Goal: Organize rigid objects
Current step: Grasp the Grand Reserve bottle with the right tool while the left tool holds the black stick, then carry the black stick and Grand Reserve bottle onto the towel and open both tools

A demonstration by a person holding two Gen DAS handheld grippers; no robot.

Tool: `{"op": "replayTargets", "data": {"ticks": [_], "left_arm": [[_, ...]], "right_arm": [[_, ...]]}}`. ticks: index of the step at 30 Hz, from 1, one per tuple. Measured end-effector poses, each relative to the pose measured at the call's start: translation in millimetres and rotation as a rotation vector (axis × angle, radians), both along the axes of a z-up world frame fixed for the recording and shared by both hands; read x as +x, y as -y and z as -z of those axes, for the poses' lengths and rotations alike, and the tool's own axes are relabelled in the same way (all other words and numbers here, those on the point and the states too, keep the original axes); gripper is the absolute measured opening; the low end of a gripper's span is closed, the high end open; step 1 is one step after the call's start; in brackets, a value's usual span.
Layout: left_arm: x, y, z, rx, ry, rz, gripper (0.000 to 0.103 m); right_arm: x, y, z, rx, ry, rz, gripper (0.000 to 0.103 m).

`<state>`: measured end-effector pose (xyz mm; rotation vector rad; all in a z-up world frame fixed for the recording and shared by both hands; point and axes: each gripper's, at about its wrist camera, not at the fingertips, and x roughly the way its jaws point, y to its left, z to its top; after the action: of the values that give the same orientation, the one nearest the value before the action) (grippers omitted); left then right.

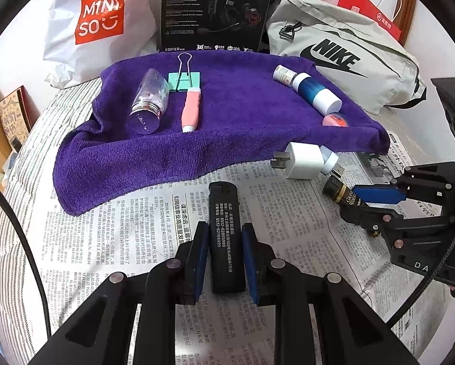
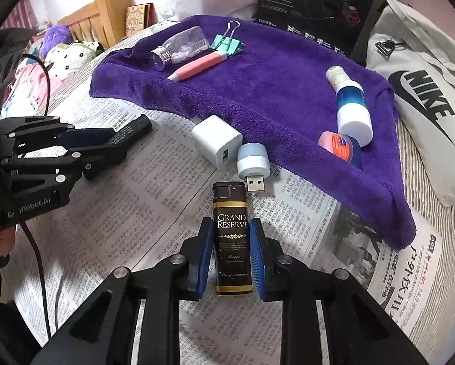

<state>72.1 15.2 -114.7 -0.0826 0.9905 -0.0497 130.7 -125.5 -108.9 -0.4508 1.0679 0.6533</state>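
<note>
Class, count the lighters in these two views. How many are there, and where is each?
2. A black lighter is gripped in the left gripper over the newspaper. A brown lighter is gripped in the right gripper. None visible elsewhere.

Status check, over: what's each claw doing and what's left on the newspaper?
Left claw shut on black lighter. Right claw shut on Grand Reserve lighter. White charger, USB light loose on newspaper. Path to purple towel open.
</note>
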Motion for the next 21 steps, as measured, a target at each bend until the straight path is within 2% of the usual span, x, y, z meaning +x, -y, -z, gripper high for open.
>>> {"op": "replayTargets", "data": {"ticks": [6, 21], "left_arm": [[-7, -9, -3, -0.055, -0.018, 0.001, 0.021], [-3, -14, -38, -0.032, 0.011, 0.007, 0.021]], "right_arm": [[2, 1, -3, 0.007, -0.034, 0.015, 0.023], [-9, 23, -34, 0.051, -0.016, 0.029, 0.023]]}}
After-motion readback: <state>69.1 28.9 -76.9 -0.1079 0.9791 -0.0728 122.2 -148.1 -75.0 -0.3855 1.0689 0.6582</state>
